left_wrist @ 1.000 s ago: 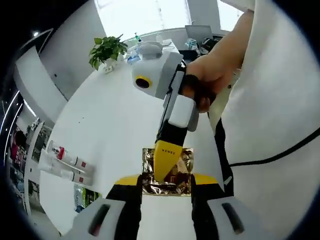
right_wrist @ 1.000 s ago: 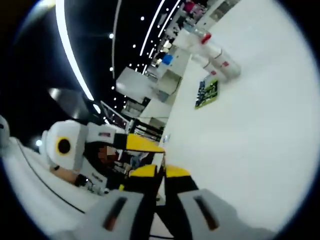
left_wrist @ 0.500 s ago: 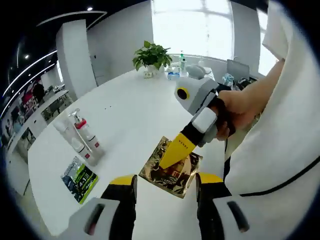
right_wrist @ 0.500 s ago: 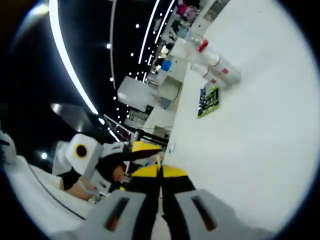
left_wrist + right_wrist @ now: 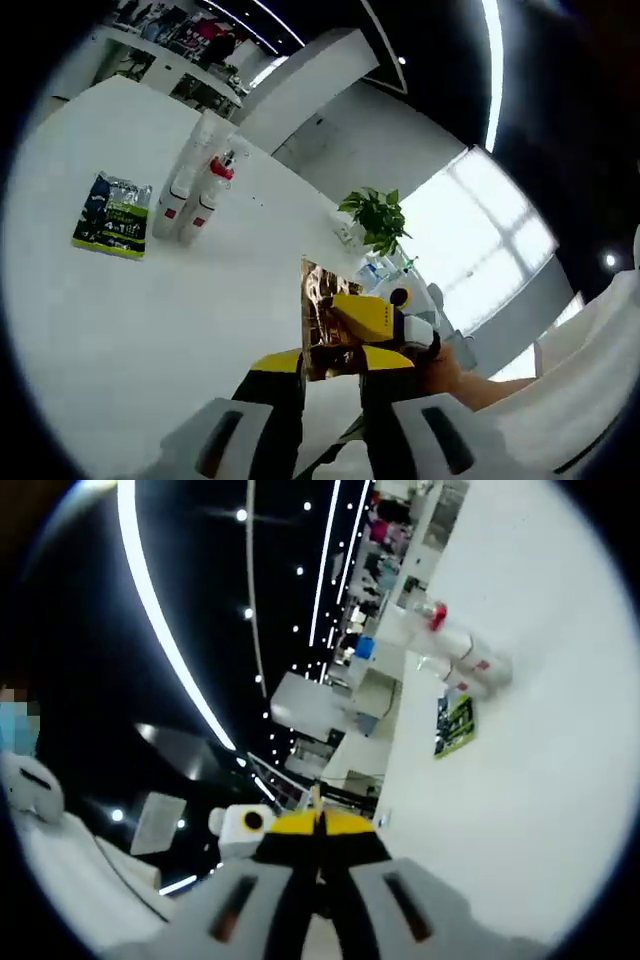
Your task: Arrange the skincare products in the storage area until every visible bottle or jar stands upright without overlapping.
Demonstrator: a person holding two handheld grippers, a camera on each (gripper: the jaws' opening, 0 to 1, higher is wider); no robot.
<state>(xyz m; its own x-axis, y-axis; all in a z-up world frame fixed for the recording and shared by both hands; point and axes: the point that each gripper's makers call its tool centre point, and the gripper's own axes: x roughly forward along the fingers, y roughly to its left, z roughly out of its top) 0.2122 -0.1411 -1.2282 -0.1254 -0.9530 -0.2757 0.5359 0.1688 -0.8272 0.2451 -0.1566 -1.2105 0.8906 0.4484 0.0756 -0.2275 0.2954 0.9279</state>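
Two white bottles with red caps (image 5: pixel 190 190) lie side by side on the white table (image 5: pixel 150 320); in the right gripper view the bottles (image 5: pixel 455 645) are far off. A gold foil sachet (image 5: pixel 322 335) is held up off the table, facing the left gripper view. My left gripper (image 5: pixel 332 362) has its jaws drawn in against the sachet's two side edges. My right gripper (image 5: pixel 365 315) comes in from the right and pinches the same sachet. In its own view my right gripper (image 5: pixel 318 825) is shut, with the sachet's thin edge (image 5: pixel 316 798) sticking up between the jaws.
A green and black sachet (image 5: pixel 112 215) lies flat beside the bottles, also seen as the green sachet (image 5: pixel 458 723). A potted plant (image 5: pixel 375 215) and small clutter stand at the table's far end. A person's hand holds the right gripper.
My left gripper's jaws have narrowed from wide open onto the gold sachet. Both views have swung; the sachet now stands up off the table instead of lying on it.
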